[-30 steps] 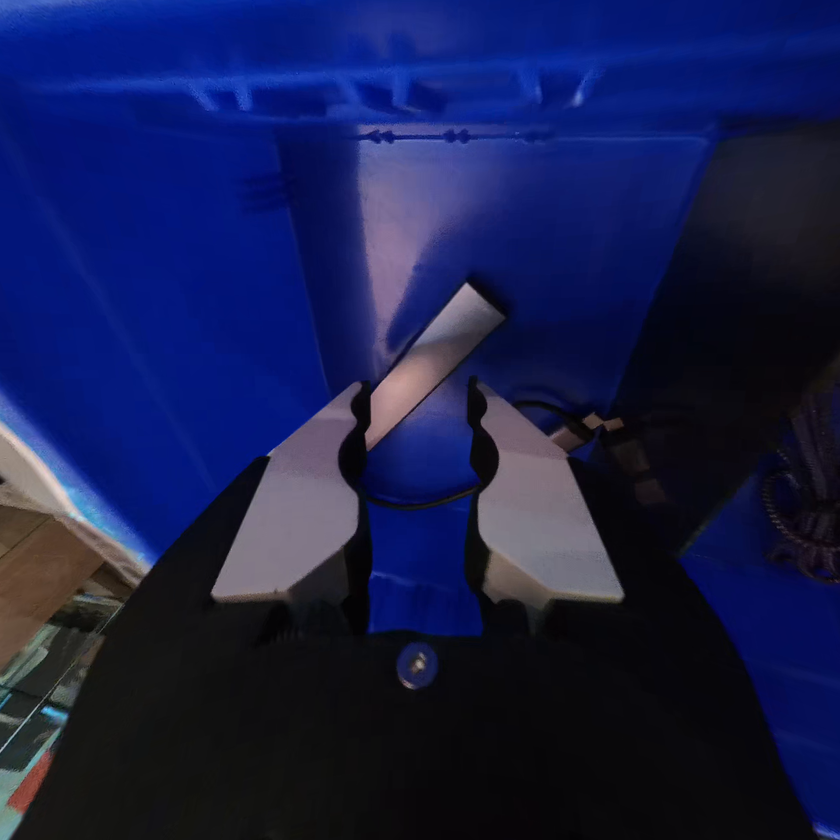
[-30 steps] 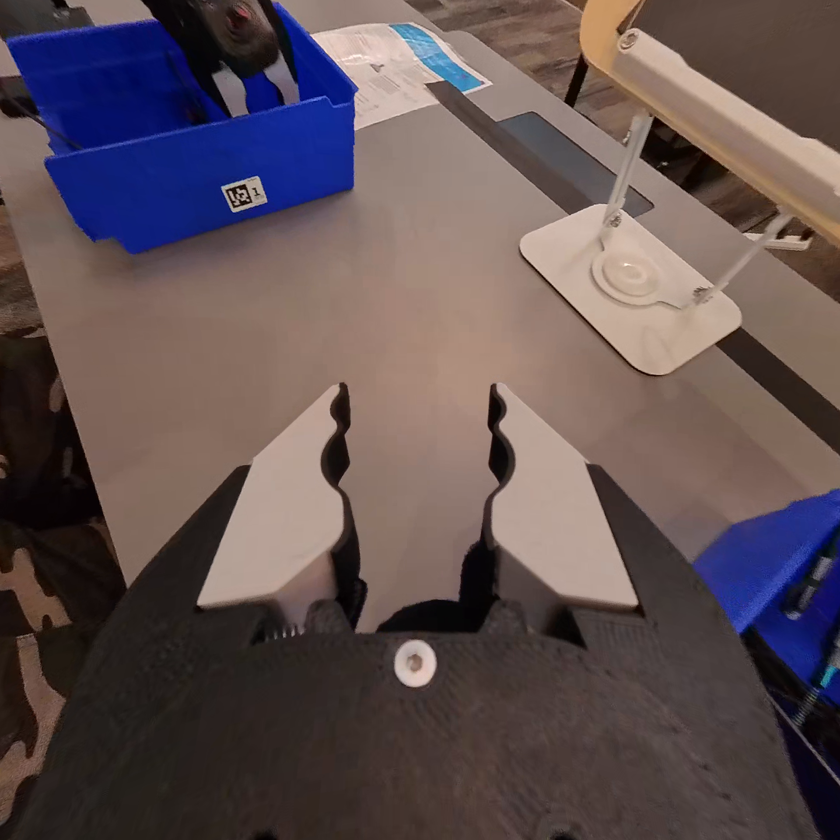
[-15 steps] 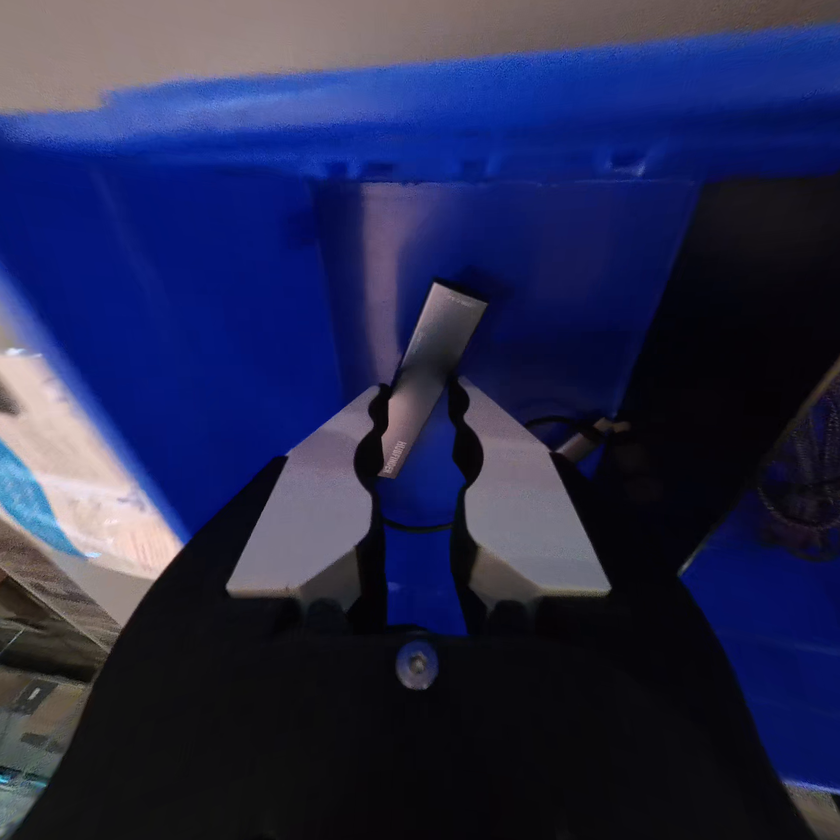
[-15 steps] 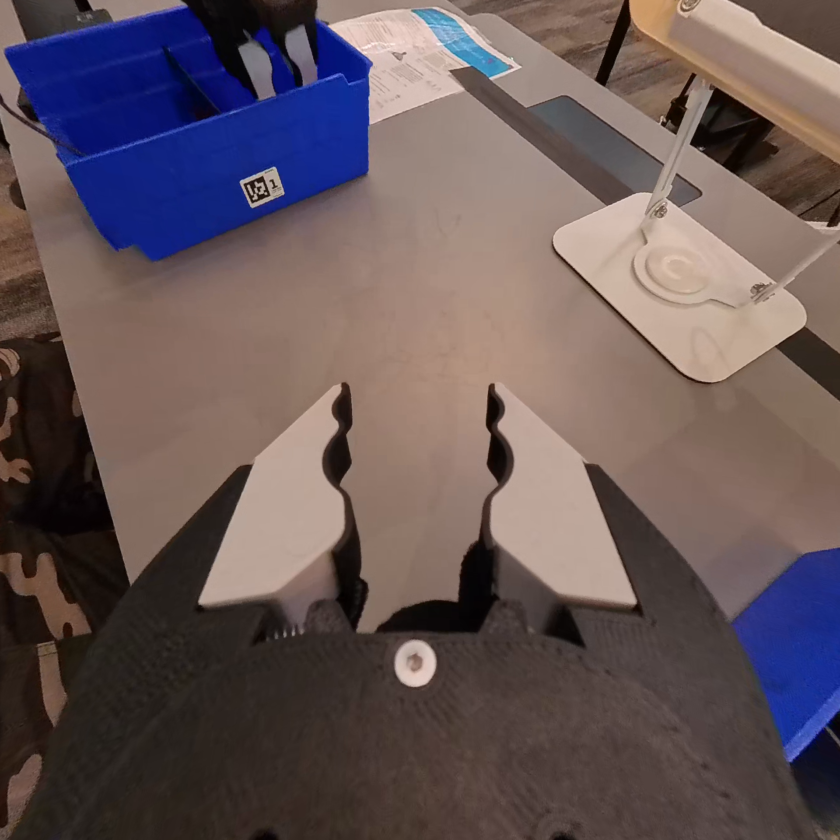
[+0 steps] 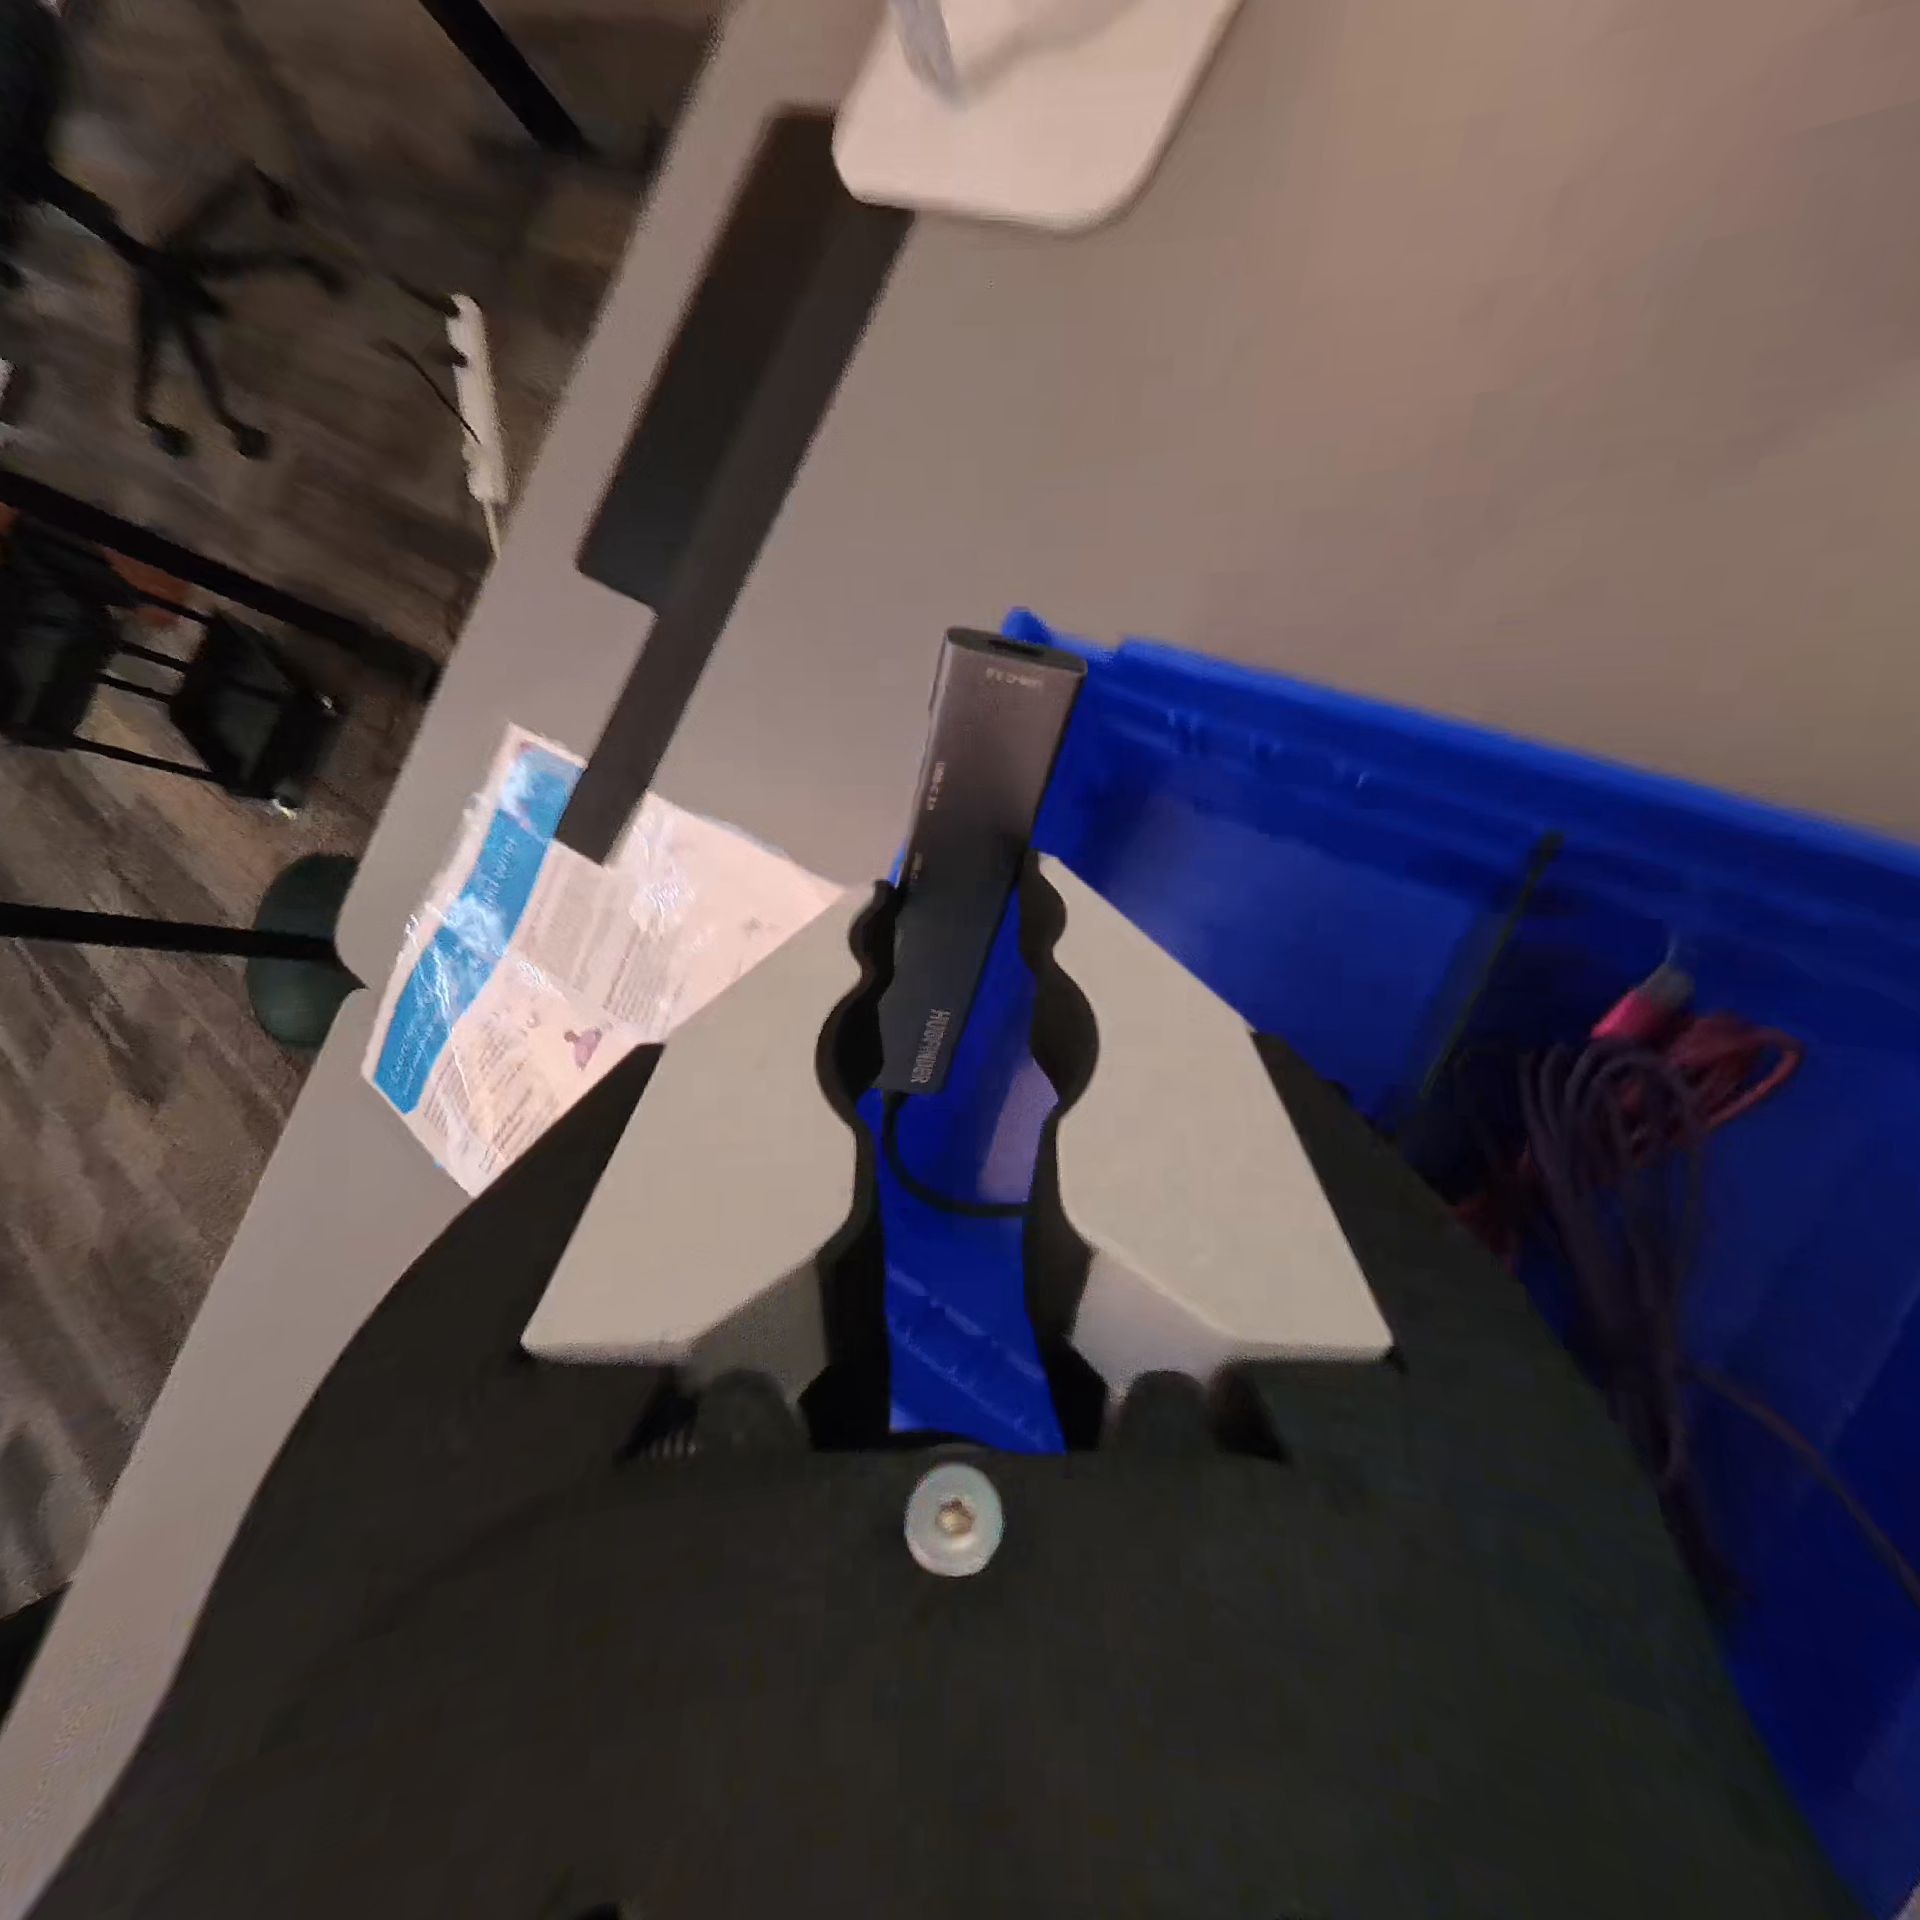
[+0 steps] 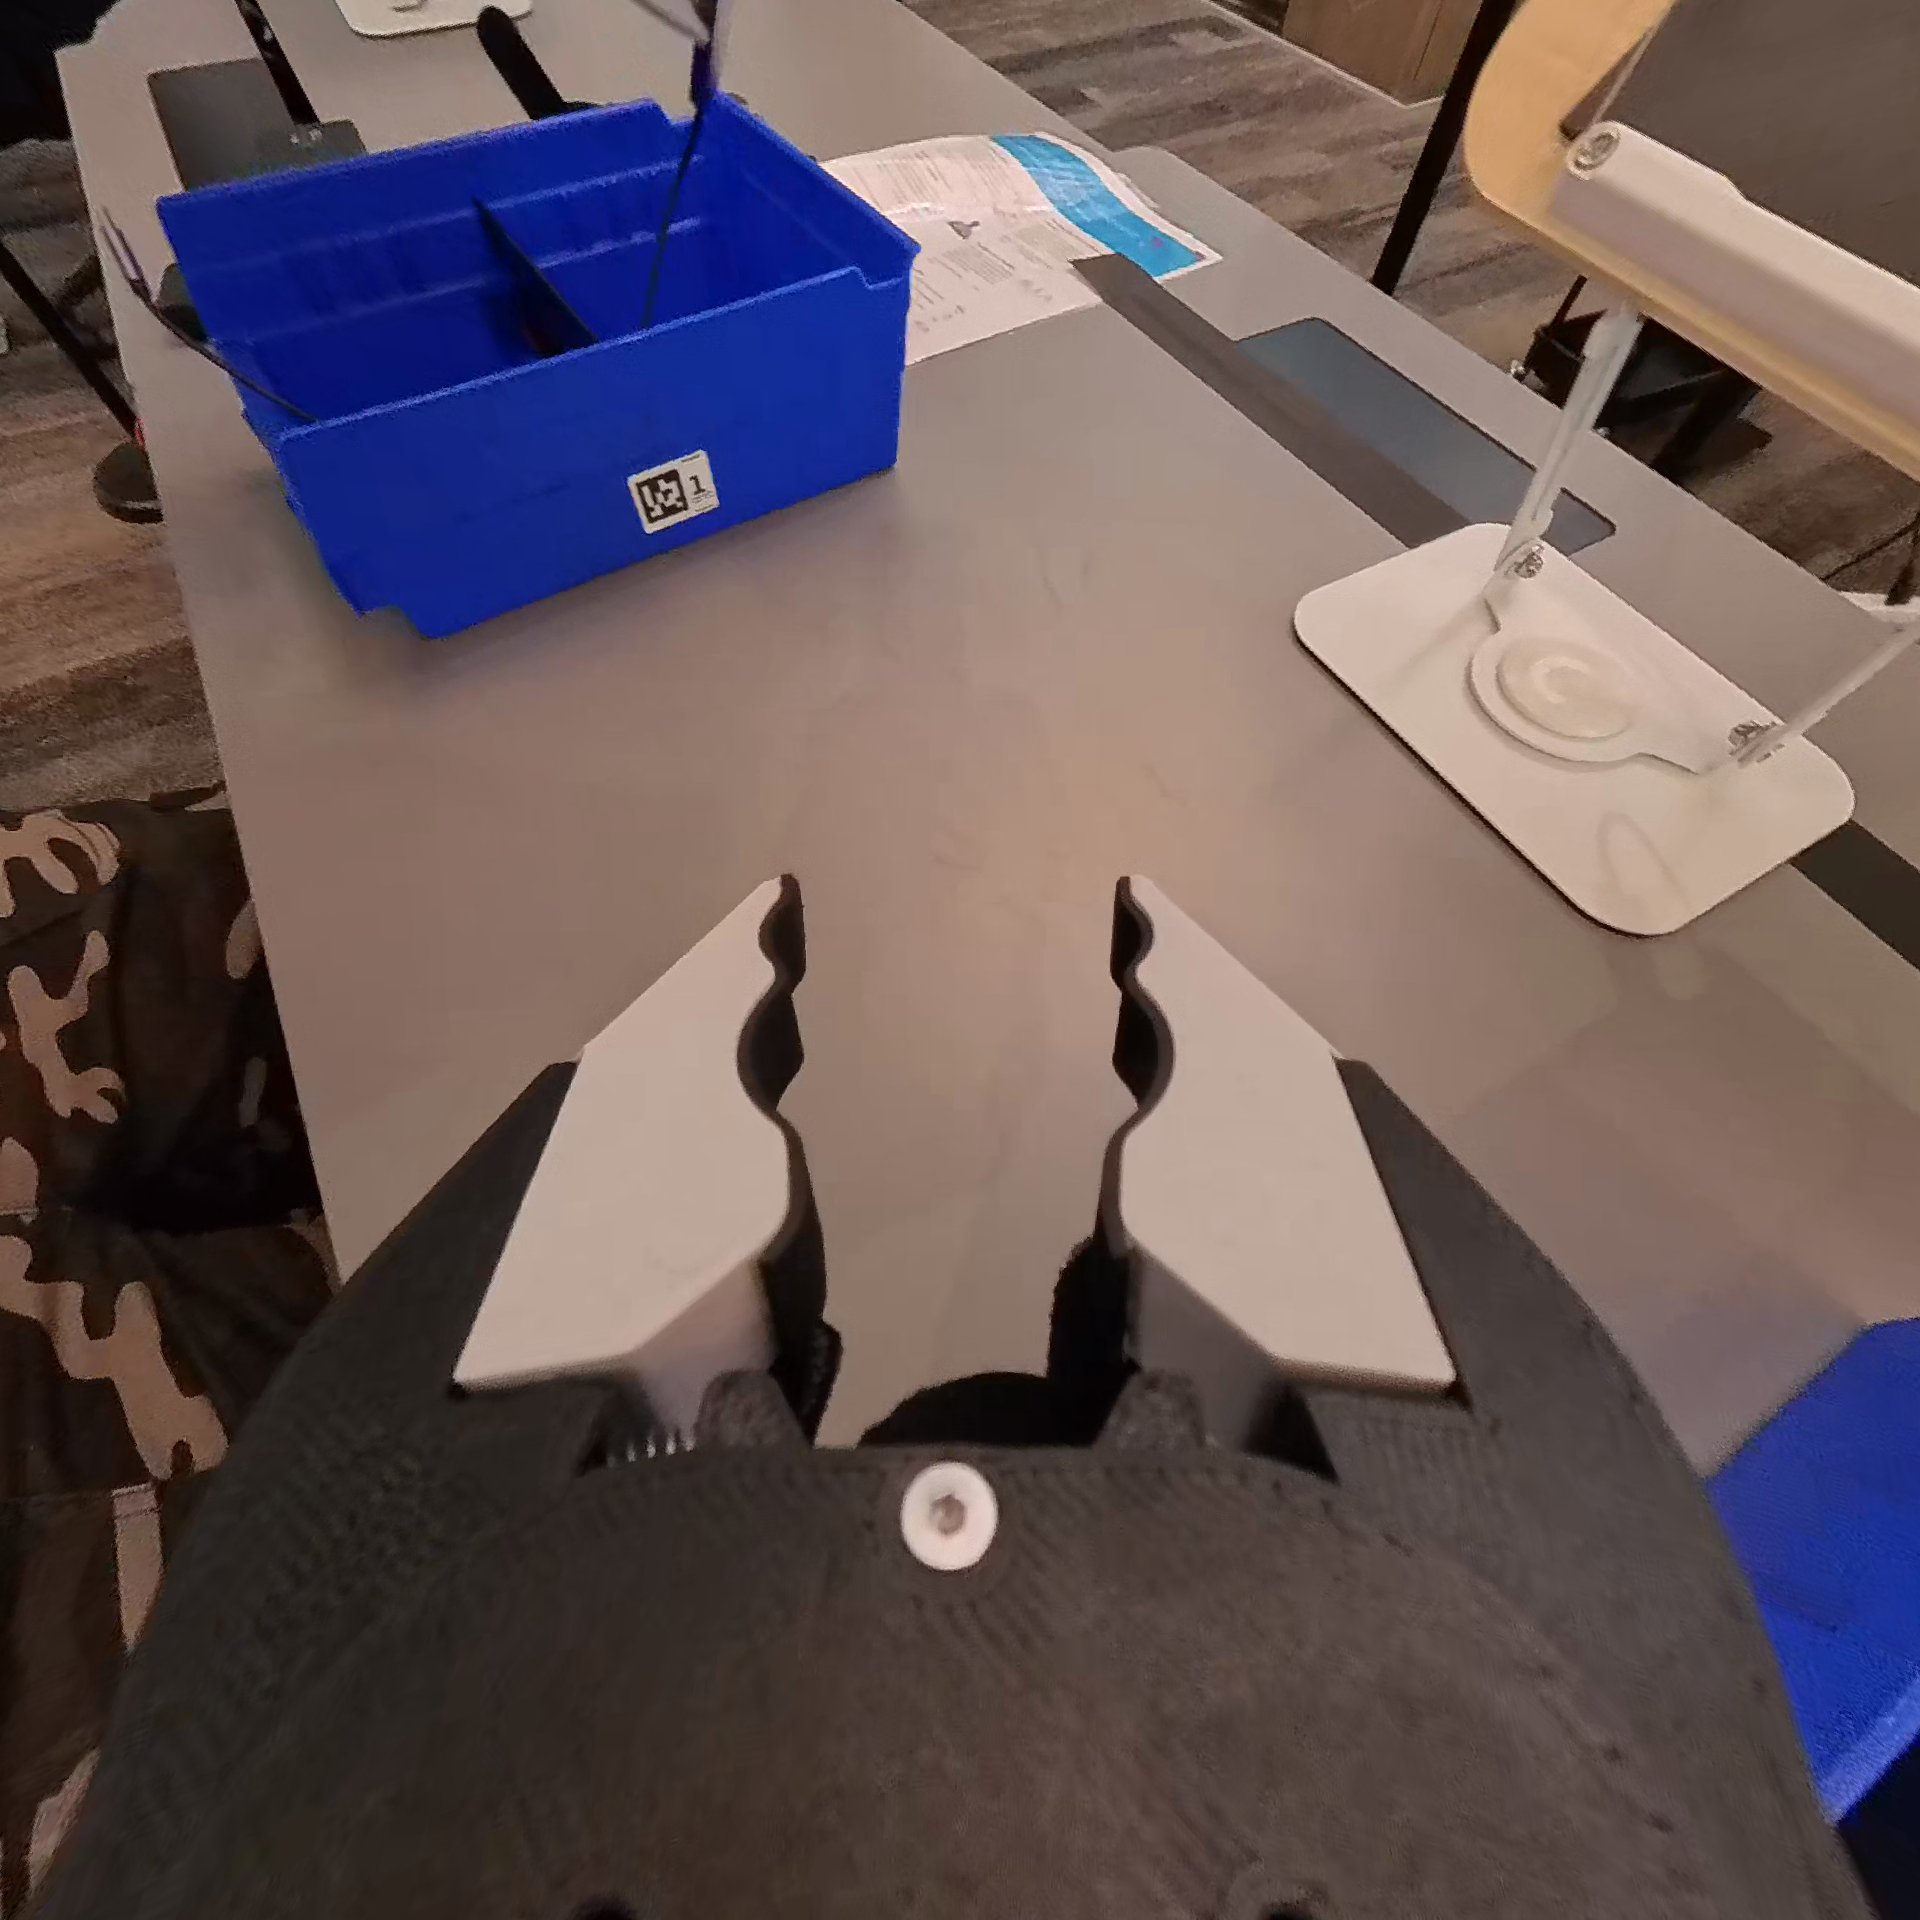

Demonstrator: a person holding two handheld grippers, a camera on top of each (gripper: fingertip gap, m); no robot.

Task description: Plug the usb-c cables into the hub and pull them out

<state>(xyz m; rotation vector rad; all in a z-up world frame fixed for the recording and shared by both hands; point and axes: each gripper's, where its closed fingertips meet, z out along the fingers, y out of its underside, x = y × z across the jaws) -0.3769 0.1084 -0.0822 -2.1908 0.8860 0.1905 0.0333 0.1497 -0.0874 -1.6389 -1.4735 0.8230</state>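
Left gripper point(image 5: 956, 894): black printed body with pale grey fingers, nearly closed and clamped on the slim dark grey metal hub point(image 5: 982, 821), gripping it around its middle.
Hub: stands almost upright between the fingertips, its far end sticking out past them; a port shows in that end. A thin black lead point(image 5: 940, 1195) loops from its near end down between the fingers.
Right gripper point(image 6: 956, 904): same black and grey build, fingers spread wide apart with only bare table between them; it has hold of nothing.
Grey table point(image 6: 935, 727): flat matt top under both grippers.
Blue plastic bin point(image 5: 1351, 831): directly below and beyond the left gripper, split by a thin black divider point(image 5: 1496, 935). In the right wrist view the same bin point(image 6: 582, 457) sits at the far left of the table, with a small black-and-white square marker point(image 6: 673, 490) on its front wall.
Bundle of dark purple and red cables point(image 5: 1621, 1122): coiled in the bin's compartment to the right of the divider.
Thin dark cable point(image 6: 675, 197): rises out of the bin to the top edge of the right wrist view.
White flat-based stand point(image 6: 1558, 717): on the table to the right, well apart from the bin.
Printed paper sheet with blue band point(image 6: 1018, 229): lies on the table just beyond the bin.
Second blue bin corner point(image 6: 1829, 1558): near right edge, beside the right gripper.
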